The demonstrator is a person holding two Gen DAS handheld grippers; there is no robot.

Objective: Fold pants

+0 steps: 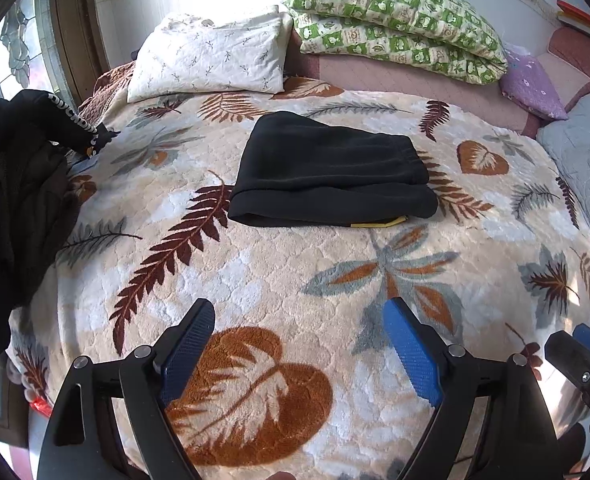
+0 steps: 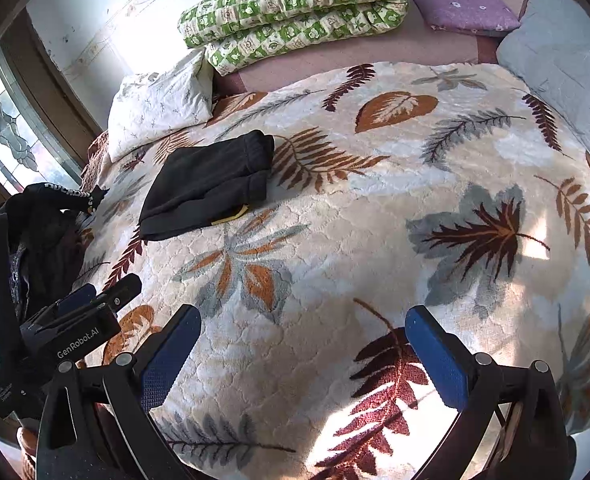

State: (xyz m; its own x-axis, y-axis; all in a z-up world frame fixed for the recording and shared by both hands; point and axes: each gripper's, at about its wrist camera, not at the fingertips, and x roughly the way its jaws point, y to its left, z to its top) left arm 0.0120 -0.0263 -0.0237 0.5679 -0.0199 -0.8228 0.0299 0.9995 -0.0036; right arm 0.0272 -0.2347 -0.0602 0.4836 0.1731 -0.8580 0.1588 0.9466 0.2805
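One pair of black pants (image 1: pixel 331 176), folded into a compact stack, flat on the leaf-print blanket (image 1: pixel 279 280). In left wrist view, at 12 o'clock from the left gripper (image 1: pixel 301 312), well apart from it. Long axis running 9 to 3 o'clock; rounded fold edge at 9, elastic waistband at 3. Yellow strip (image 1: pixel 379 224) peeking from under the near edge toward 5 o'clock of the stack.

In right wrist view, same pants (image 2: pixel 207 188) at 11 o'clock from the right gripper (image 2: pixel 303 320), well apart. Long axis there tilted, roughly 8 to 2 o'clock; waistband at the 2 end.

Two grippers. Left: blue pads (image 1: pixel 187 344) spread wide, nothing between, only blanket below; log-consistent with jaws near full width. Right: pads (image 2: pixel 171 356) likewise spread wide, nothing between. Each gripper partly seen in the other's view: right at 4 o'clock edge of left view, left at 8 o'clock edge of right view, jaws there hard to read.

Counted on the bed head, 12 to 2 o'clock in left view: one white pillow (image 1: pixel 211 60), one folded green check quilt (image 1: pixel 395 20), one purple cushion (image 1: pixel 531 84), one grey cover (image 1: pixel 583 152). One heap of dark clothes (image 1: pixel 19 184) at 9 o'clock, lettered band on top. One window (image 1: pixel 11 40) at 10 o'clock.
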